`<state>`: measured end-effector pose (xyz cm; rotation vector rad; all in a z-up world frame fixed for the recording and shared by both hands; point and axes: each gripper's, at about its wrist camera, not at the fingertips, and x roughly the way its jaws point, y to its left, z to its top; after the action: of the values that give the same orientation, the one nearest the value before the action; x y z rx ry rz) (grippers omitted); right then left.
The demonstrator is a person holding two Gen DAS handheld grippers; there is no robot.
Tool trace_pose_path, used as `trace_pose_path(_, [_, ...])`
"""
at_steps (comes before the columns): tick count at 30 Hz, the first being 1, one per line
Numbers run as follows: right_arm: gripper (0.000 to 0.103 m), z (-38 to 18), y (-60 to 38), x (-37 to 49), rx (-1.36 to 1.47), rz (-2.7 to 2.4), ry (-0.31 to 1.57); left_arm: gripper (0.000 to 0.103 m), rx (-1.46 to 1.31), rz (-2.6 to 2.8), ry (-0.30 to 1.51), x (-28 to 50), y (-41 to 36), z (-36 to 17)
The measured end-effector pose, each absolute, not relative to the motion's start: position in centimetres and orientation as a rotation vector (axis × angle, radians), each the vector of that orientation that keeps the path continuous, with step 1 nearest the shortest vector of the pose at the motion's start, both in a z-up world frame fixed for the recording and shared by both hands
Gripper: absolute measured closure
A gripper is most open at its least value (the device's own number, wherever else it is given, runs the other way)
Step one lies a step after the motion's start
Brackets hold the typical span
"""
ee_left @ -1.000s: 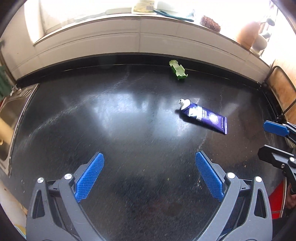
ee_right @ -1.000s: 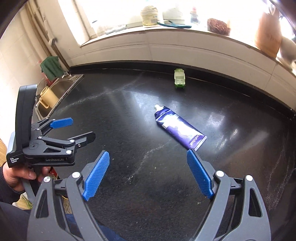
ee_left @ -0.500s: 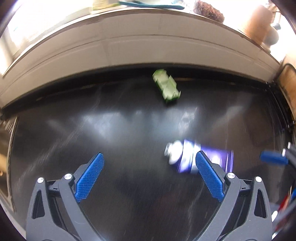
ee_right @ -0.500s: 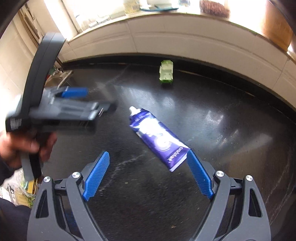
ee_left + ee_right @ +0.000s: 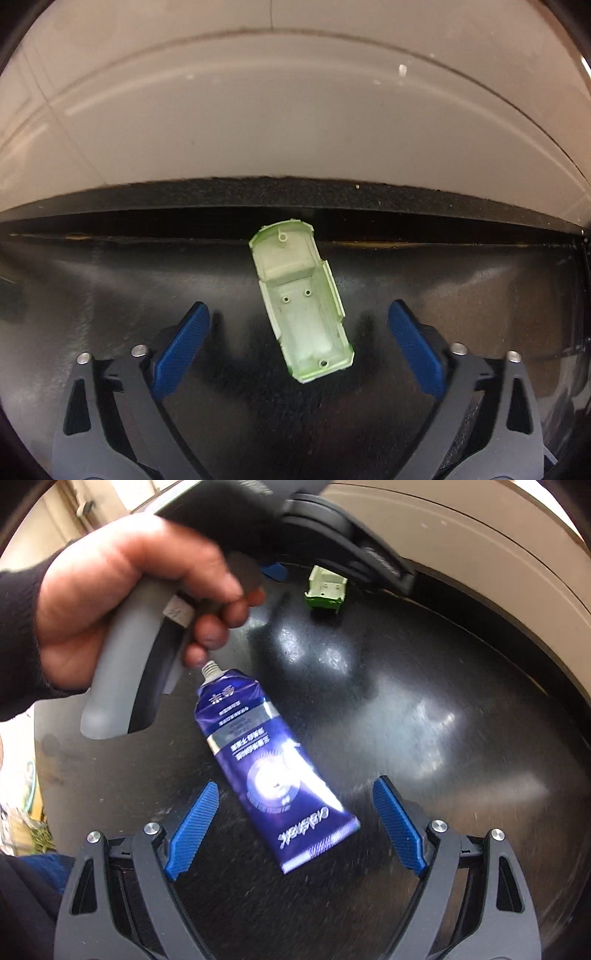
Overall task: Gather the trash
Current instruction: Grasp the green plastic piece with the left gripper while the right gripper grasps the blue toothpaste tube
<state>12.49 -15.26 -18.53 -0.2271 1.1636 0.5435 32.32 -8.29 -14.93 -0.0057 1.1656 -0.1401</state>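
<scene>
A pale green plastic shell point(image 5: 295, 266), hollow side up, lies on the black counter point(image 5: 92, 295) close to the back wall. My left gripper point(image 5: 298, 306) points down over it with a blue pad on each side. Its jaws are closing, and neither pad touches the shell. A crumpled purple tube point(image 5: 258, 753) with an uncapped white neck lies slantwise on the counter. My right gripper point(image 5: 296, 783) hangs open above the tube's flat end, which sits between the pads untouched. The right wrist view also has the green shell point(image 5: 325, 590) at the back.
A pale tiled wall point(image 5: 295, 110) rises right behind the green shell. A hand point(image 5: 122, 590) in a dark sleeve grips the left gripper's grey handle point(image 5: 118, 686) just left of the tube's neck. The counter's edge point(image 5: 37, 738) runs at the left.
My left gripper has swept across the counter to the back wall and now straddles the green shell, its jaws a little narrower. My right gripper has dropped closer over the purple tube.
</scene>
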Motion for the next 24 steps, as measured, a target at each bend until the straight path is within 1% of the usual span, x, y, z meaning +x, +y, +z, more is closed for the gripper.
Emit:
trace_pose_path(1, [0.02,-18.7,-15.1,12.6,-0.237,0.551,1.16,0.027,0.031,-0.14,1.149,32.3,-8.5,-14.9])
trace_pose_path(2, [0.02,-19.1,-14.8,12.8,-0.255,0.561,1.156,0.039,0.064,-0.148,1.138,32.3,-8.6,-14.9])
trace_pose_path(3, [0.02,-19.4,-14.5,12.9,-0.274,0.573,1.15,0.046,0.105,-0.161,1.125,32.2,-8.9,-14.8])
trace_pose_path(4, [0.019,-19.5,-14.2,12.9,-0.288,0.584,1.141,0.063,0.13,-0.179,1.116,32.2,-9.1,-14.7])
trace_pose_path(5, [0.019,-19.6,-13.7,12.9,-0.317,0.601,1.121,0.067,0.133,-0.192,1.118,32.2,-9.2,-14.6])
trace_pose_path(8, [0.019,-19.9,-12.3,12.3,-0.413,0.651,1.078,0.068,0.108,-0.227,1.129,32.1,-8.7,-14.5])
trace_pose_path(12, [0.02,-19.8,-11.5,12.0,-0.444,0.704,1.06,0.068,0.102,-0.224,1.123,30.9,-7.2,-13.6])
trace_pose_path(13, [0.025,-19.7,-11.5,11.8,-0.442,0.713,1.051,0.068,0.102,-0.22,1.117,30.5,-6.9,-13.0])
trace_pose_path(14, [0.039,-19.4,-11.4,11.6,-0.437,0.716,1.042,0.068,0.102,-0.217,1.11,30.2,-6.4,-12.4])
trace_pose_path(15, [0.048,-19.1,-11.2,11.4,-0.429,0.716,1.041,0.068,0.105,-0.214,1.104,29.0,-5.8,-11.9])
trace_pose_path(19, [0.051,-18.8,-10.5,11.4,-0.383,0.667,1.085,0.068,0.111,-0.179,1.074,25.9,-3.2,-9.1])
trace_pose_path(24, [0.051,-17.3,-11.1,10.3,-0.285,0.58,1.109,0.068,0.119,-0.116,1.058,20.9,-0.1,-6.6])
